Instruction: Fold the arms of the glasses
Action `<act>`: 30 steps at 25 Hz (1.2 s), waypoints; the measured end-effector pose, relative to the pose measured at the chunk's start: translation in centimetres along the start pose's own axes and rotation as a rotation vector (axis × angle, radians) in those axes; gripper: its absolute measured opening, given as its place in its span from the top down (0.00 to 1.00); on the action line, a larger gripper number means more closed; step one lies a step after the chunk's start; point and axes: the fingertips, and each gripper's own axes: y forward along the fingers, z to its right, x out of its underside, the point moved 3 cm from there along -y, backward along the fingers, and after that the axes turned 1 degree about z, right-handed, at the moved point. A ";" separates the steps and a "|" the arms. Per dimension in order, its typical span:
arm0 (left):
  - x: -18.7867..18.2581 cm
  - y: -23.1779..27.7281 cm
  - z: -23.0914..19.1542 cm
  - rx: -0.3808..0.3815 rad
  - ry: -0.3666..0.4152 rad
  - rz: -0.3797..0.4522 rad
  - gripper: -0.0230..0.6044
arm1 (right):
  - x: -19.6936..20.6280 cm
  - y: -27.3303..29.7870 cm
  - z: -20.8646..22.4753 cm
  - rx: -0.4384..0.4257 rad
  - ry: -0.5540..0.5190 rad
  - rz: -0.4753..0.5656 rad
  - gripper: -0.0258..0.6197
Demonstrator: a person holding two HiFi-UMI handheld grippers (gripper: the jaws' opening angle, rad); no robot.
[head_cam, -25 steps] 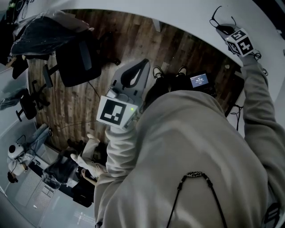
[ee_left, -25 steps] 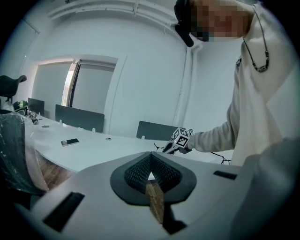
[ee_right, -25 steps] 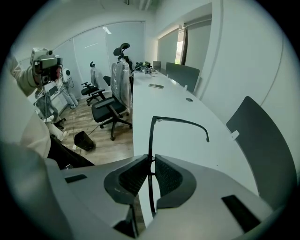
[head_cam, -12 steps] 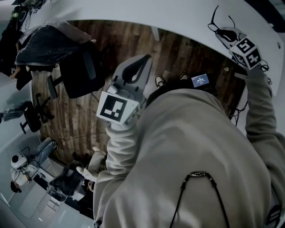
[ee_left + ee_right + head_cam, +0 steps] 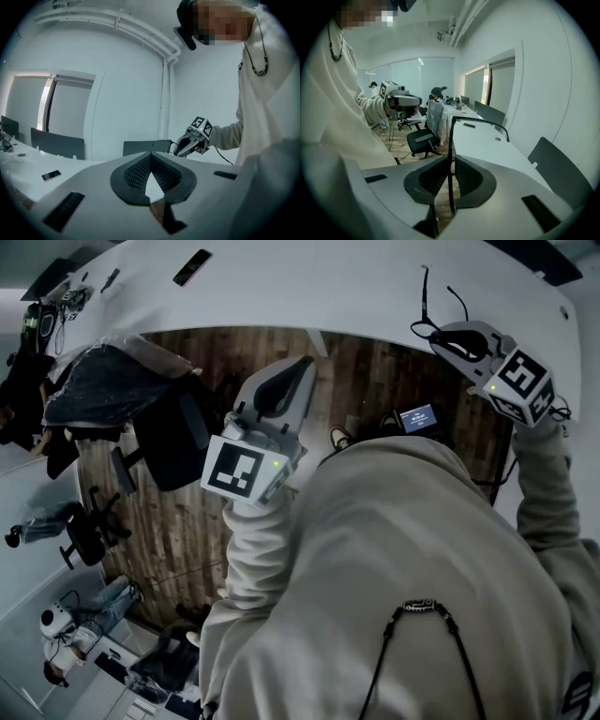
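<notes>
One white table (image 5: 309, 287): long and curved, lying under the work.
Left gripper (image 5: 281, 385): jaws pressed together with nothing between them, held at the middle, well apart from the other tool.
Right gripper (image 5: 448, 337): clamped on the glasses (image 5: 427, 320), a thin black bar between its pads, raised over the table.
The glasses: black and thin-framed, with at least one arm standing out unfolded. Probably light, springy and easily bent, so pinch an arm mid-length and swing it in gently.
</notes>
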 end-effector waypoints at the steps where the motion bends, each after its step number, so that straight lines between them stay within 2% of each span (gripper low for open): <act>1: -0.5 0.2 -0.3 0.009 0.014 0.005 0.96 | -0.8 -0.4 -0.6 -0.004 0.002 0.014 0.87; 7: -4.2 1.4 -0.1 0.077 0.120 0.038 0.96 | -3.6 -3.3 -3.5 -0.007 0.010 0.060 0.87; 12: -5.9 2.9 0.6 0.145 0.227 0.056 0.96 | -5.9 -4.4 -5.7 -0.046 0.045 0.119 0.87; 13: -5.9 3.1 0.7 0.161 0.251 0.046 0.96 | -6.4 -4.5 -6.2 -0.064 0.065 0.138 0.87; 15: -6.0 3.8 1.0 0.194 0.315 0.022 0.81 | -7.6 -4.9 -7.5 -0.114 0.117 0.183 0.87; 17: -6.7 4.5 1.5 0.215 0.408 0.022 0.74 | -8.7 -5.3 -8.6 -0.167 0.165 0.226 0.87; 21: -8.3 5.2 3.1 0.243 0.569 0.049 0.73 | -9.8 -5.6 -10.7 -0.259 0.267 0.284 0.87; 24: -8.2 6.2 4.7 0.276 0.630 0.056 0.70 | -10.6 -6.3 -12.2 -0.332 0.307 0.327 0.87; 26: -7.5 7.0 5.0 0.288 0.697 0.029 0.69 | -11.4 -6.4 -12.6 -0.352 0.316 0.351 0.87; 30: -7.3 7.6 5.1 0.269 0.757 -0.003 0.69 | -13.1 -6.2 -13.8 -0.408 0.299 0.371 0.87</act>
